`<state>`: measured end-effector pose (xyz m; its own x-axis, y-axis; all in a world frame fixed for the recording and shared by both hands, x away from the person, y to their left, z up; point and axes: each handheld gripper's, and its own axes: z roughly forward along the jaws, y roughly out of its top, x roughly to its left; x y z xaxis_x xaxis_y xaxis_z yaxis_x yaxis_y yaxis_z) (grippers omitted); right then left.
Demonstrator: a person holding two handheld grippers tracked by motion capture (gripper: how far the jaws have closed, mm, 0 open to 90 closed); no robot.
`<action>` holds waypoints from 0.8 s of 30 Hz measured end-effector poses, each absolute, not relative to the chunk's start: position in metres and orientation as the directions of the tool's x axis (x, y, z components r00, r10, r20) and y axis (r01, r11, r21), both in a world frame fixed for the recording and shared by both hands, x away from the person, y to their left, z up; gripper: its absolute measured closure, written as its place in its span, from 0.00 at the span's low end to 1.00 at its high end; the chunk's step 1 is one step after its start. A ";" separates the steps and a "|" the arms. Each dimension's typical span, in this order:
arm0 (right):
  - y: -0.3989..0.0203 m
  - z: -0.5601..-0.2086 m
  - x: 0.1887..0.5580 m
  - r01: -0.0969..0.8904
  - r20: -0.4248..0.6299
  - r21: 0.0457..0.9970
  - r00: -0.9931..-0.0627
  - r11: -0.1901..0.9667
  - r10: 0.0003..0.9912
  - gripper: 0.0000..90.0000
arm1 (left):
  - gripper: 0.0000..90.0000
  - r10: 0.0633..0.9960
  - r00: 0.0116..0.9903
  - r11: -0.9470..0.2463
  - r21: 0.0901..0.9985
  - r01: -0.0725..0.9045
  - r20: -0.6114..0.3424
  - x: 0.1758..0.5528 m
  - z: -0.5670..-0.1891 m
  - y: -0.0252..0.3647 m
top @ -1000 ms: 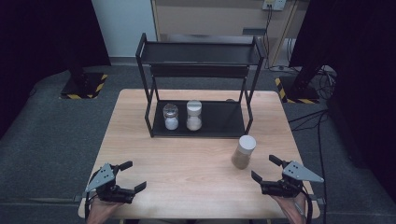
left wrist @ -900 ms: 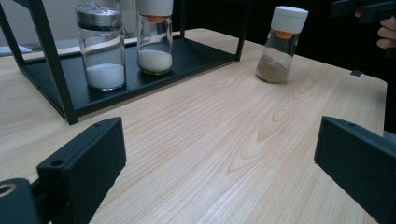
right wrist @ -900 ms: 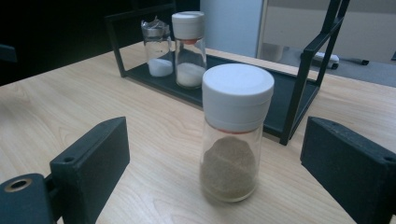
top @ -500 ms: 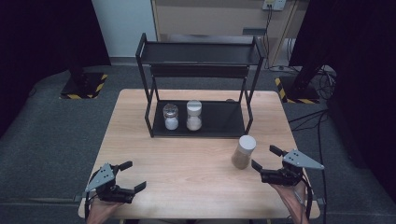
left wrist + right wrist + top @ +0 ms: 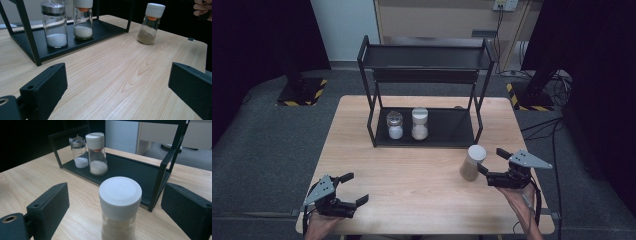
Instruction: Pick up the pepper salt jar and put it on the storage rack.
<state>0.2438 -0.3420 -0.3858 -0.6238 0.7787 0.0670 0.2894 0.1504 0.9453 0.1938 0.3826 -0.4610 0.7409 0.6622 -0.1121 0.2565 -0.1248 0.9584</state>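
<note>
A white-capped jar of brownish powder [image 5: 472, 162] [image 5: 120, 207] [image 5: 150, 24] stands upright on the wooden table [image 5: 412, 175], in front of the black rack's right leg. My right gripper [image 5: 492, 164] [image 5: 112, 212] is open just right of it, jaws either side of the jar without touching. On the rack's lower shelf [image 5: 447, 127] stand a silver-capped jar [image 5: 395, 125] [image 5: 54, 25] [image 5: 78, 151] and a white-capped jar [image 5: 419, 123] [image 5: 82, 18] [image 5: 97, 153], both holding white powder. My left gripper [image 5: 351, 188] [image 5: 117, 85] is open and holds nothing at the table's front left.
The black two-tier rack [image 5: 426, 57] stands at the back middle of the table; its top shelf is bare. Dark stands and cables [image 5: 537, 95] lie on the grey floor beyond the table. Bare tabletop lies between the two grippers.
My right gripper has moved left and forward toward the brown-powder jar, ending with its jaws around it. The left gripper has stayed put.
</note>
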 end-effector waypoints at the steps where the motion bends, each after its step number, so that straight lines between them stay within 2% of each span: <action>1: -0.341 -0.386 0.245 0.291 0.068 0.945 -0.624 0.151 0.779 0.09 | 0.01 0.662 0.741 -0.125 0.958 0.256 -0.112 0.194 -0.461 0.383; 18: -0.322 -0.397 0.281 0.355 0.090 0.919 -0.613 0.173 0.785 0.10 | 0.01 0.662 0.741 -0.126 0.958 0.256 -0.111 0.194 -0.461 0.383; 24: -0.315 -0.403 0.290 0.365 0.085 0.912 -0.616 0.188 0.783 0.14 | 0.01 0.662 0.741 -0.125 0.958 0.256 -0.112 0.194 -0.461 0.383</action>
